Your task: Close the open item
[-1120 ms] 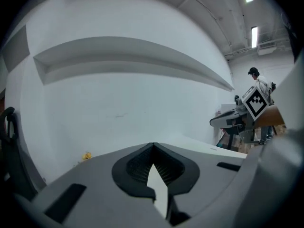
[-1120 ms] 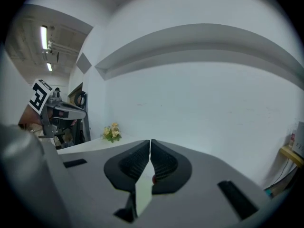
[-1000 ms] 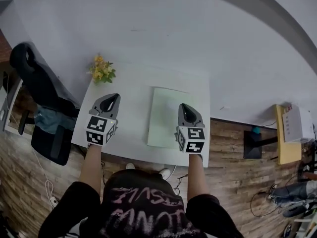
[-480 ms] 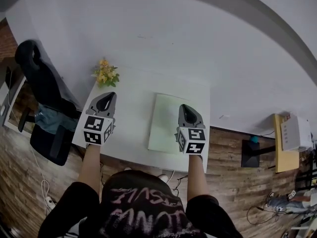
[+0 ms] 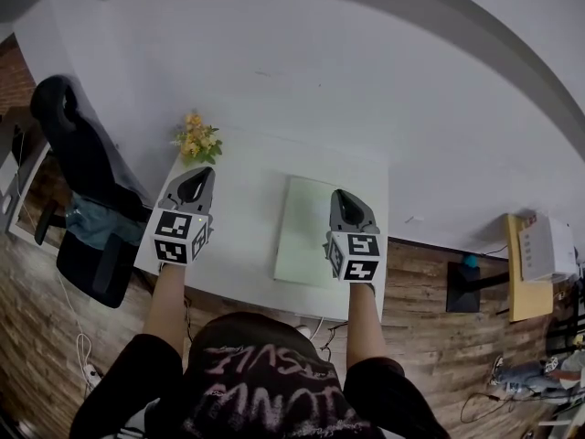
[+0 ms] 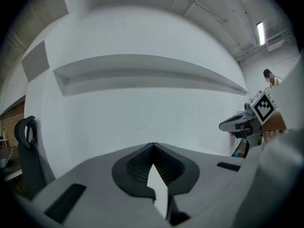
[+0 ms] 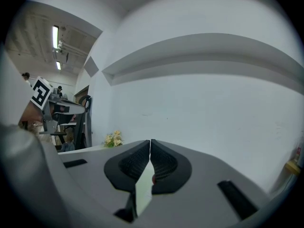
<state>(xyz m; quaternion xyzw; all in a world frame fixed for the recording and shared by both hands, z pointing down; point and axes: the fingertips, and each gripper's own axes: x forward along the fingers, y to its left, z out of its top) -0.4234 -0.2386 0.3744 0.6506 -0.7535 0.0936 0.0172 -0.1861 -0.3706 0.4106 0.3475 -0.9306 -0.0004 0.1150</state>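
Observation:
A pale green flat rectangular item [image 5: 306, 231] lies on the white table [image 5: 247, 236], right of centre, and looks flat from above. My left gripper [image 5: 198, 176] hangs shut over the table's left part, well left of the green item, with nothing in it. My right gripper [image 5: 343, 196] is shut and empty over the item's right edge. In the left gripper view the jaws [image 6: 153, 145] meet at the tips and point at a white wall. The right gripper [image 7: 150, 141] looks shut in its own view too.
A small bunch of yellow flowers [image 5: 196, 140] stands at the table's far left corner, also seen as flowers [image 7: 114, 138]. A black office chair [image 5: 78, 190] is left of the table. A white wall rises behind the table. Wooden floor [image 5: 430, 327] and a yellow stand [image 5: 530, 263] lie to the right.
The head view has shifted slightly. Both grippers stay shut and hover in nearly the same places over the table. The green item has not moved.

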